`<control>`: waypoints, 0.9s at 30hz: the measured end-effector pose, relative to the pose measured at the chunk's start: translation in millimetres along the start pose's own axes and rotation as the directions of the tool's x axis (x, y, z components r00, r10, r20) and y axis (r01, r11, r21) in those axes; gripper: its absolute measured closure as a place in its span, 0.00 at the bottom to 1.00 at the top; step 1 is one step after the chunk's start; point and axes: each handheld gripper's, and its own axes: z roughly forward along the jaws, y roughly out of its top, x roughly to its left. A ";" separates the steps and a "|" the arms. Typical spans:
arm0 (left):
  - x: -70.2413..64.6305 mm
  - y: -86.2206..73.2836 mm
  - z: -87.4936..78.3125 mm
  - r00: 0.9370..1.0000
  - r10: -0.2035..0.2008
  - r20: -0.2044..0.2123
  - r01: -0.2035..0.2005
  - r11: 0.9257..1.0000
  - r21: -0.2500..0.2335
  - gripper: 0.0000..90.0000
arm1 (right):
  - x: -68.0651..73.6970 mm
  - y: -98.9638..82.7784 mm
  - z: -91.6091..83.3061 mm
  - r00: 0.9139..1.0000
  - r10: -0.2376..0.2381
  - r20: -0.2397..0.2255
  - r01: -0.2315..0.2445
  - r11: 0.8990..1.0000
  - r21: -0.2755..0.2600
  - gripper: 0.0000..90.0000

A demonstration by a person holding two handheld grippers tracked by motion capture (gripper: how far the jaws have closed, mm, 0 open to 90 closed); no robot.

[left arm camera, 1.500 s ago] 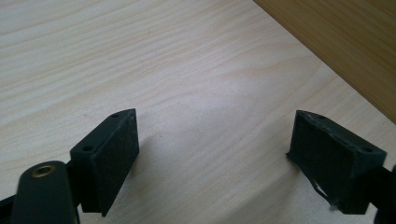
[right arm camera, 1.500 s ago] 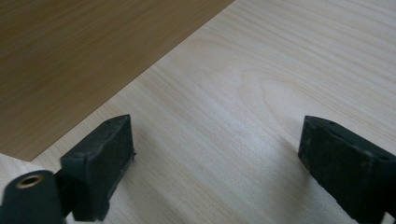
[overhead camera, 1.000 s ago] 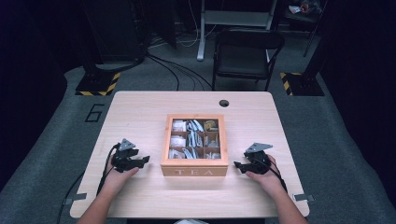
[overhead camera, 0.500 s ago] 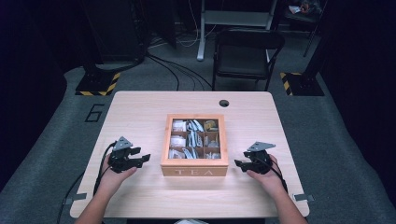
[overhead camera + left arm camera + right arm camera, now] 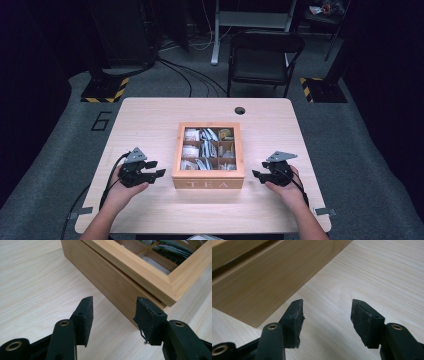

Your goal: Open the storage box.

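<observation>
A wooden tea box (image 5: pixel 208 183) marked "TEA" sits mid-table, its framed lid down. Through the lid I see compartments holding several tea bags (image 5: pixel 207 149). My left gripper (image 5: pixel 159 173) rests on the table just left of the box, open and empty, pointing at the box's side. In the left gripper view its fingertips (image 5: pixel 113 307) stand a short way from the box wall (image 5: pixel 110 282) near a corner. My right gripper (image 5: pixel 256 175) lies just right of the box, also open and empty. The right gripper view has that gripper (image 5: pixel 327 310) close to the box's wall (image 5: pixel 262 282).
The light wooden table (image 5: pixel 150 125) has a round cable hole (image 5: pixel 240 110) at its back. A black folding chair (image 5: pixel 265 55) stands behind the table. Cables trail from the left gripper over the table's left edge (image 5: pixel 107 187).
The left gripper has edged slightly toward the box. The right gripper has barely moved. Both stay open.
</observation>
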 end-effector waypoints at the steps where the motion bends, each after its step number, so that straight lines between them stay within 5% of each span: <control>1: -0.3 2.3 -2.2 1.000 -0.008 0.008 0.009 1.000 -0.014 0.56 | 0.6 0.7 -1.0 1.000 0.013 0.004 -0.013 1.000 -0.001 0.50; 14: -24.7 -2.2 -6.1 0.995 0.028 0.092 -0.028 1.000 -0.006 0.62 | 8.8 7.4 -9.0 0.999 -0.024 -0.024 0.023 1.000 -0.016 0.60; 27: -34.4 -7.7 8.6 0.991 0.068 0.117 -0.073 0.997 0.031 0.69 | 14.4 8.1 -15.6 0.998 -0.048 -0.051 0.047 0.999 -0.018 0.60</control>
